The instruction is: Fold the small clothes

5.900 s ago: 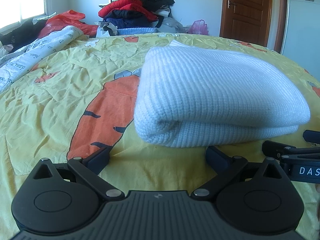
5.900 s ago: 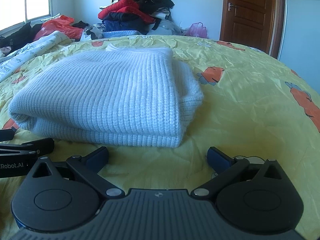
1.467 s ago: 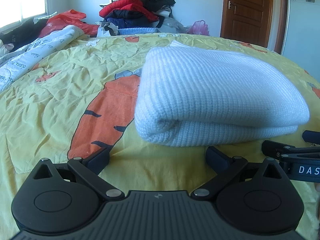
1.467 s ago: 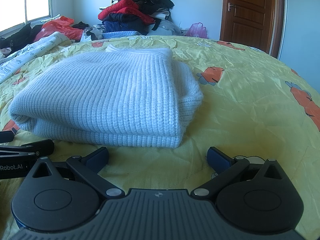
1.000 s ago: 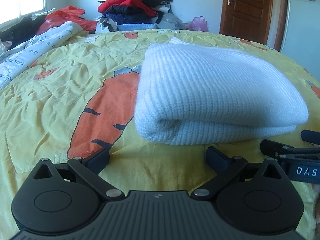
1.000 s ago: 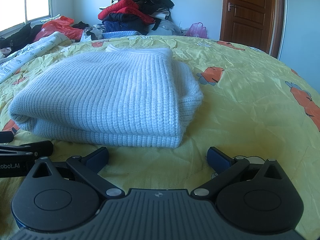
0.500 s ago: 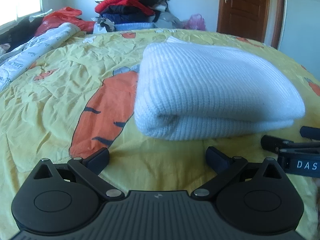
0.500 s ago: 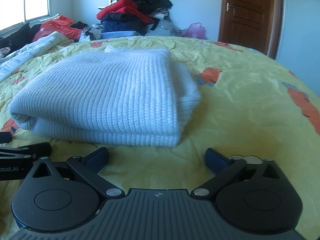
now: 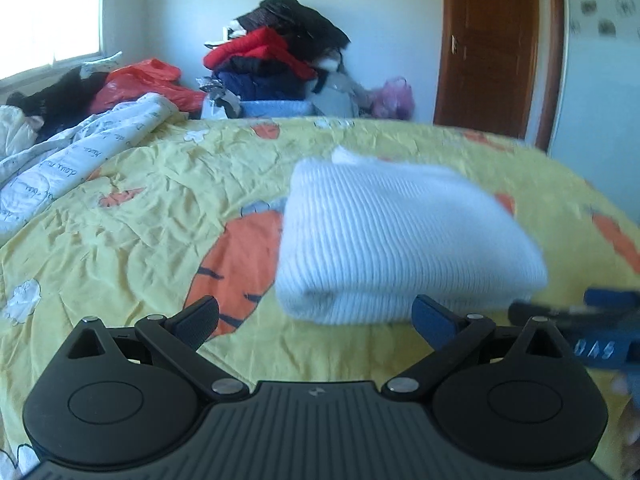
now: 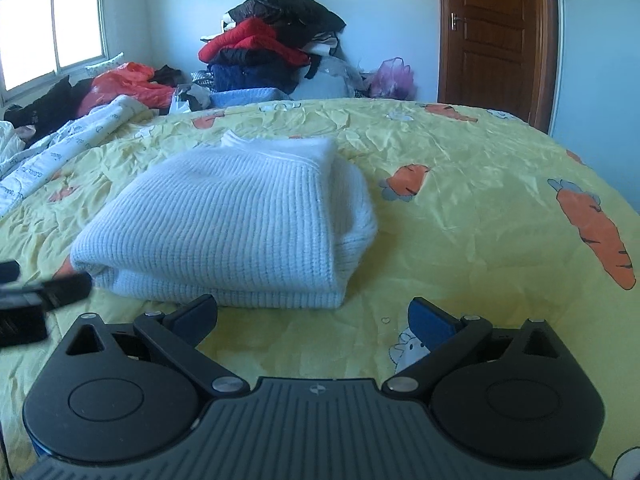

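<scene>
sweater [image 10: 240,216]: white ribbed knit, folded into a chunky rectangle, sitting on the yellow carrot-print bedsheet [image 10: 480,184]
left gripper [image 9: 316,322]: parked just in front of the sweater's near left corner, fingers spread wide, holding nothing
right gripper [image 10: 314,320]: also just in front of the sweater, by its near right corner, fingers wide apart and empty
clothes pile [image 10: 276,52]: red, black and navy stuff heaped well behind the sweater, against the wall
door [image 10: 496,36]: brown wood, closed, back right of the sweater
</scene>
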A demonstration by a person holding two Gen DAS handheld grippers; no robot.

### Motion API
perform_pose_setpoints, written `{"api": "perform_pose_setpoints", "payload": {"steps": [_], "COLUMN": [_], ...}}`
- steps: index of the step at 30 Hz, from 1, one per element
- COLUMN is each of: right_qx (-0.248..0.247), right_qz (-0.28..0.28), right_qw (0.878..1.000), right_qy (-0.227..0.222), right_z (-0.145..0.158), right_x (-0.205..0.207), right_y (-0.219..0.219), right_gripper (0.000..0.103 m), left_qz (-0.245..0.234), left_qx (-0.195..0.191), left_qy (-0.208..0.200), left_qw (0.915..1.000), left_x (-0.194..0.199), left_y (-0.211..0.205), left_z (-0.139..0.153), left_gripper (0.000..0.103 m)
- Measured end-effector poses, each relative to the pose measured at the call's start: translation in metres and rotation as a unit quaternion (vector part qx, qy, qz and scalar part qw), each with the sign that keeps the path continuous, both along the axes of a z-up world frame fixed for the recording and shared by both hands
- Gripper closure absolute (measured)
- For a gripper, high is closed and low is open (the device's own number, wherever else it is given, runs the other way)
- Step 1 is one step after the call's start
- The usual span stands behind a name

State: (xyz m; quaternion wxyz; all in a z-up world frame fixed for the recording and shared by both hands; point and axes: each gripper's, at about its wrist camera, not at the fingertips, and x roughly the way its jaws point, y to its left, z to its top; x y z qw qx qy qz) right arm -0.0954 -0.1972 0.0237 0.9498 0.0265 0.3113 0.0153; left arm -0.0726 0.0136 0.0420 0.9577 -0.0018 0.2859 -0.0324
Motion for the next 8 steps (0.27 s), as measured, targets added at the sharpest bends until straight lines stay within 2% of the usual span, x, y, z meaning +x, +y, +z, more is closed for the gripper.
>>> {"api": "perform_pose_setpoints", "payload": {"steps": [8], "right_qx": [0.001], "right_qz": [0.003], "right_qw": [1.000], "right_qy": [0.020], "right_z": [-0.011], "right_x": [0.002], "right_y": [0.004], "right_gripper": [0.000], "left_qz": [-0.001], "left_qx": [-0.003], "left_qy": [-0.002], "left_qw": [1.0000], "left_x": [-0.004], "left_y": [0.003], "left_z": [0.005], "left_gripper": [0.000]}}
